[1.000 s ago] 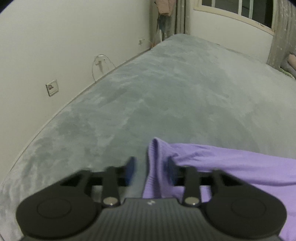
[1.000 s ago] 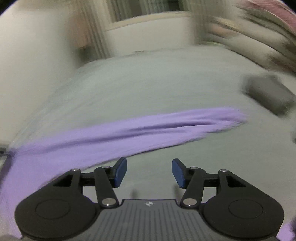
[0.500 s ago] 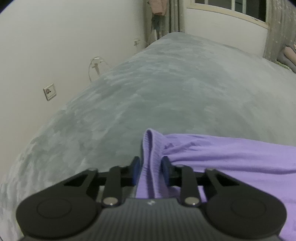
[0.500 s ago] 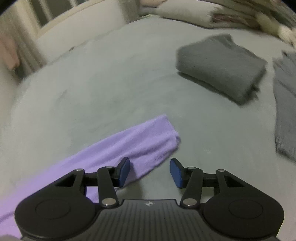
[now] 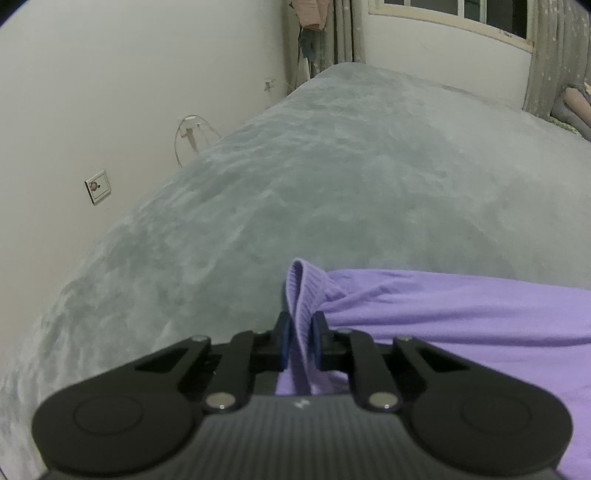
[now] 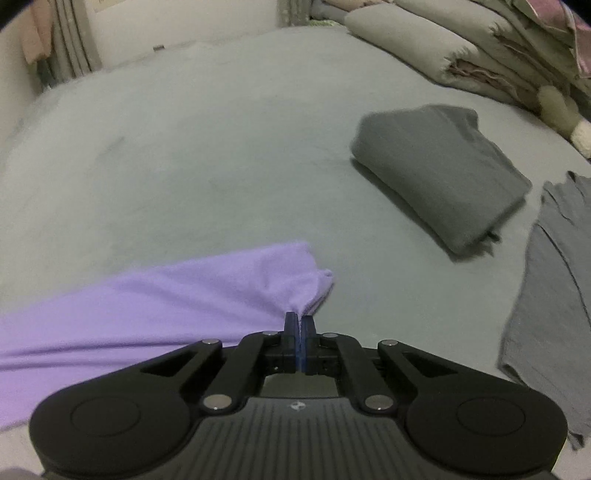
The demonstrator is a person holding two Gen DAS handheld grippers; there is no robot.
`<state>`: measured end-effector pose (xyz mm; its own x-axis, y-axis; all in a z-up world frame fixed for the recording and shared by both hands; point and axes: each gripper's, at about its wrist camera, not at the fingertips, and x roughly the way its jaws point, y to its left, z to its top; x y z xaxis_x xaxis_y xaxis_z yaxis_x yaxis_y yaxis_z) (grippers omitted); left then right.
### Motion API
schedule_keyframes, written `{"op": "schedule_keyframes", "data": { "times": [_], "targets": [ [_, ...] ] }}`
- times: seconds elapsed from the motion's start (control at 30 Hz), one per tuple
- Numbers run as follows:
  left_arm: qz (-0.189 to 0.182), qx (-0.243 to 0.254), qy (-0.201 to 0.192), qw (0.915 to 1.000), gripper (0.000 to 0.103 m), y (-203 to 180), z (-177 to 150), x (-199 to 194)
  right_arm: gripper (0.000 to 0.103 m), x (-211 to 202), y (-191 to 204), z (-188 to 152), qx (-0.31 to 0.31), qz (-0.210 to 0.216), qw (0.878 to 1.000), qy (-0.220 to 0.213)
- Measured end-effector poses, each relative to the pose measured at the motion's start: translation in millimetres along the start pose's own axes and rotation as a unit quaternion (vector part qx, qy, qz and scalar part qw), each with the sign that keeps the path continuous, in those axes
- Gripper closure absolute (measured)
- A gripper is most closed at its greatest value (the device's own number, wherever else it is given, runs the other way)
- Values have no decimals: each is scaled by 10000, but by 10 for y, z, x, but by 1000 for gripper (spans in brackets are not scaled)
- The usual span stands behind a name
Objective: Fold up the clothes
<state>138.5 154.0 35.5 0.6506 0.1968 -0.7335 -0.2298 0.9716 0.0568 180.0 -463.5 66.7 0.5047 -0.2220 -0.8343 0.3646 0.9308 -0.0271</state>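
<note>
The left tongs are clenched on a ribbed edge of the purple garment; their jaws have just been closing, with the cloth between them. The ribbed band stands up in a loop just ahead of the blue pads, and the rest of the garment spreads flat on the bed to the right of these tongs.

The right tongs are clenched on the other end of the purple garment. Their jaws have just been closing too, and a gathered pinch of cloth sits at the pad tips, which meet almost completely. From there the garment runs off to the left of these tongs and lies on the bed.

Only the right wrist view shows the other clothes: a folded dark grey garment lies ahead and to the right of the right tongs, well apart from them, and a lighter grey garment lies spread at the far right. Beyond these, stacked bedding lines the far edge.

Only the left wrist view shows the white wall to the left of the left tongs, with a wall plate and a looped cable on it, and a window far ahead flanked by curtains.

The bed is covered in a grey plush spread.
</note>
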Motion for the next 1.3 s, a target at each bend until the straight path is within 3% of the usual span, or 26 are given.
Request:
{"op": "schedule_keyframes", "data": {
  "times": [0.2, 0.27, 0.33, 0.4, 0.47, 0.67, 0.87, 1.1, 1.17, 1.3],
  "targets": [
    [-74, -110, 65, 9999, 92, 51, 30, 7, 102, 0, 106, -56, -208, -286, 9993, -102],
    [-112, -225, 97, 9996, 86, 89, 50, -2, 102, -1, 159, -34, -185, -352, 9991, -129],
    [-38, -186, 56, 9998, 81, 90, 39, -68, 93, -29, 219, -34, -265, -342, 9990, -132],
    [56, -116, -33, 9999, 75, 86, 26, -166, 71, -132, 336, -93, -469, -249, 9984, -182],
    [95, -109, -95, 9998, 69, 109, 6, -299, 63, -305, 538, -235, -781, -59, 9962, -382],
    [-41, -63, -227, 9997, 65, 177, -214, -755, 63, -598, 1054, -768, -1474, 410, 9864, -593],
    [-207, -58, -178, 9996, 63, 222, -542, -1023, 63, -843, 1136, -1091, -1328, 752, 9857, -719],
    [-489, -203, 105, 9985, 64, 251, -876, -884, 63, -1301, 1105, -1394, -1003, 1257, 9821, -980],
    [-427, -79, 39, 9991, 78, 260, -912, -851, 63, -1338, 1086, -1512, -884, 1404, 9811, -994],
    [-659, -206, -35, 9976, 84, 357, -921, -949, 63, -1250, 1176, -1653, -1114, 1365, 9803, -892]
  ]
}}
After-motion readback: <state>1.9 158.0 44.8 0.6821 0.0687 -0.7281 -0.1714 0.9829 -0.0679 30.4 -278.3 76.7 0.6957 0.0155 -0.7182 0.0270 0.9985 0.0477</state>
